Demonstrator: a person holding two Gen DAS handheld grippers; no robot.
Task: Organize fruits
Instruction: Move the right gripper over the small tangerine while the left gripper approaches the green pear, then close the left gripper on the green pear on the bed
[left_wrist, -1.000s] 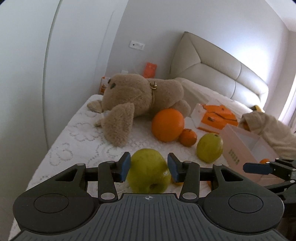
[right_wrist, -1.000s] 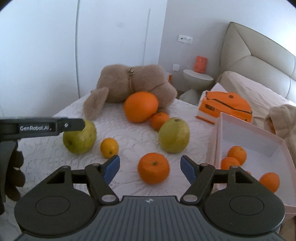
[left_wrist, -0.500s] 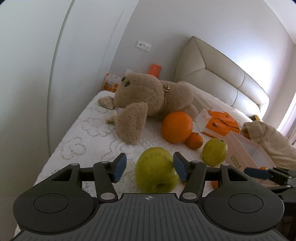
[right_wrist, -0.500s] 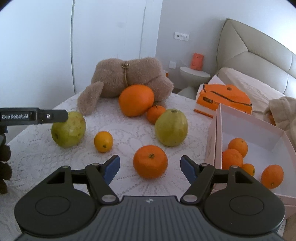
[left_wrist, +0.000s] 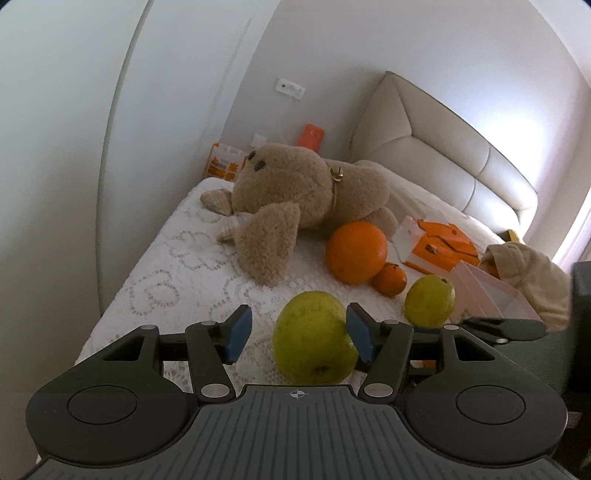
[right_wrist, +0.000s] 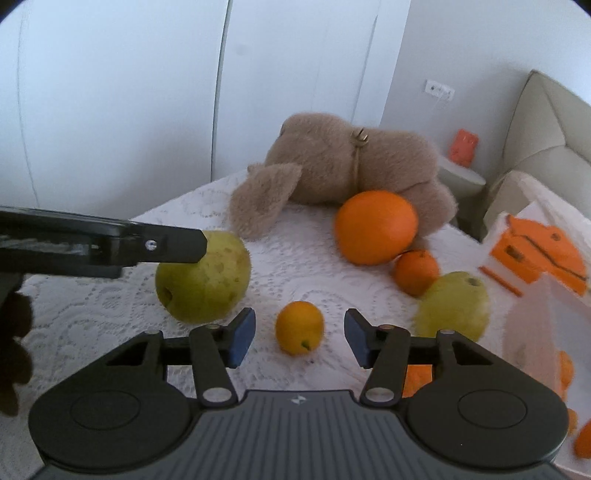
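The left gripper stands spread, a green pear against its right pad. The right gripper, just closing, is still apart around a small orange.

Fuzzy plush bear on white lace bedcover.

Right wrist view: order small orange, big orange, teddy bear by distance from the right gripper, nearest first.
From the right gripper:
1. small orange, between the jaws, untouched.
2. big orange, farther back, right of centre.
3. teddy bear, behind it, farthest.
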